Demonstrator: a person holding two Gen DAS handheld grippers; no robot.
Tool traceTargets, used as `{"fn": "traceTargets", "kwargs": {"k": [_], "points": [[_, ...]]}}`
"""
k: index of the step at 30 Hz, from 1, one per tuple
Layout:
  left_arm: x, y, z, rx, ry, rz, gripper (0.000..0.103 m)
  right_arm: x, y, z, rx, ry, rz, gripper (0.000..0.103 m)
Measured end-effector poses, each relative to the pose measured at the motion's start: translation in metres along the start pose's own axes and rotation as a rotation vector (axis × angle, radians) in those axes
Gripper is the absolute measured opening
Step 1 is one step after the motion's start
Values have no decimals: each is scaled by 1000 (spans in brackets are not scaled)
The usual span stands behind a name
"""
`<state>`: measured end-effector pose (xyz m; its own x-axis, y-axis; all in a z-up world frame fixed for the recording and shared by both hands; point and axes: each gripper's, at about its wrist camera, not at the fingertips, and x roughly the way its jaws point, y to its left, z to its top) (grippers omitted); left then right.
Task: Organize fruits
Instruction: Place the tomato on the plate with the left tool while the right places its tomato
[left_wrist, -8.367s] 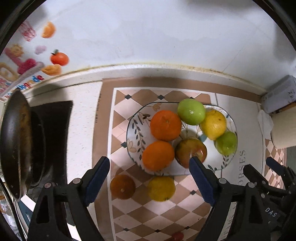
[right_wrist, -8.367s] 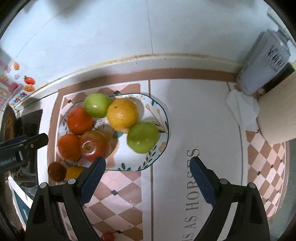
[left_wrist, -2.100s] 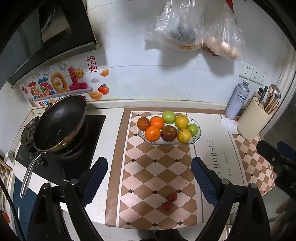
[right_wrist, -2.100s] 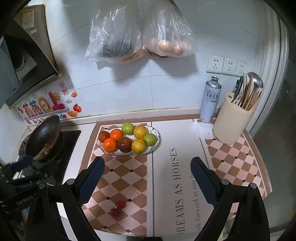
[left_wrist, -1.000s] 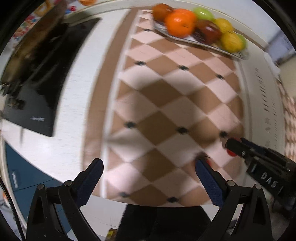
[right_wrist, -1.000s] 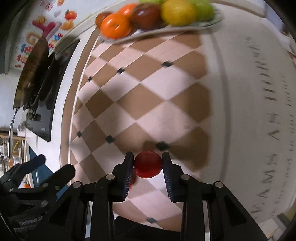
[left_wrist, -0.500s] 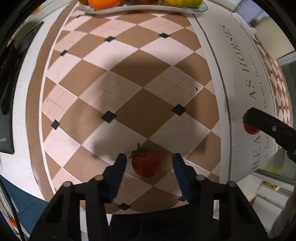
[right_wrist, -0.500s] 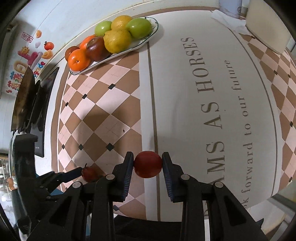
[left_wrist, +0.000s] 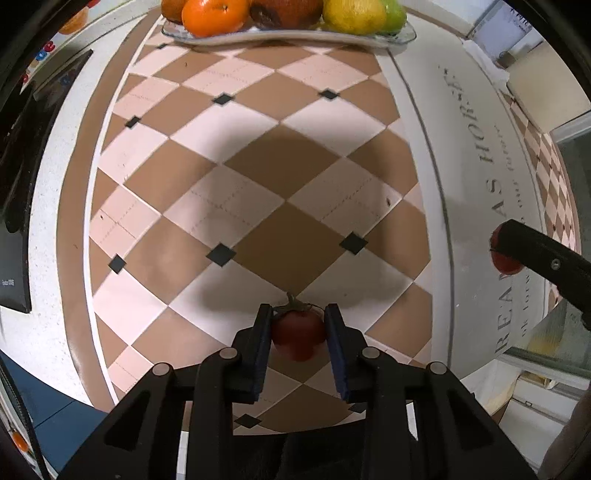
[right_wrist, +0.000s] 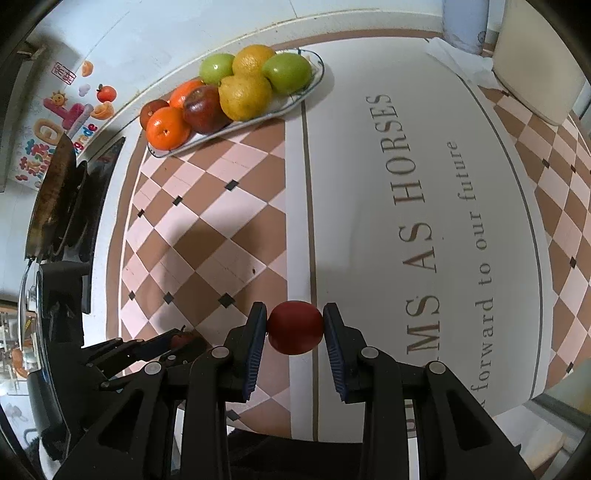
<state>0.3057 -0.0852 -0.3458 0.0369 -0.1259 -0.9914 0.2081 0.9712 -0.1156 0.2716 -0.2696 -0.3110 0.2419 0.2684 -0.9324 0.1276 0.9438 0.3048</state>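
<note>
The plate sits crowded with fruit at the table's far edge. Each gripper's jaws pinch a tomato, left gripper and right gripper alike. I'd carry them gently and set them into gaps without squeezing harder.

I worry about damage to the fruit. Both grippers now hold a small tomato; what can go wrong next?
The tomatoes are soft: the left gripper, shut on the stemmed tomato, or the right gripper on the smooth tomato, may bruise them. The plate is already heaped with fruit, so an added tomato may roll off or dislodge others.
</note>
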Motion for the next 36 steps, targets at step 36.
{"fn": "traceTargets", "kwargs": {"k": [36], "points": [[-36, 87, 195, -493, -158, -280, 26, 66, -26, 202, 245, -67, 249, 34]]}}
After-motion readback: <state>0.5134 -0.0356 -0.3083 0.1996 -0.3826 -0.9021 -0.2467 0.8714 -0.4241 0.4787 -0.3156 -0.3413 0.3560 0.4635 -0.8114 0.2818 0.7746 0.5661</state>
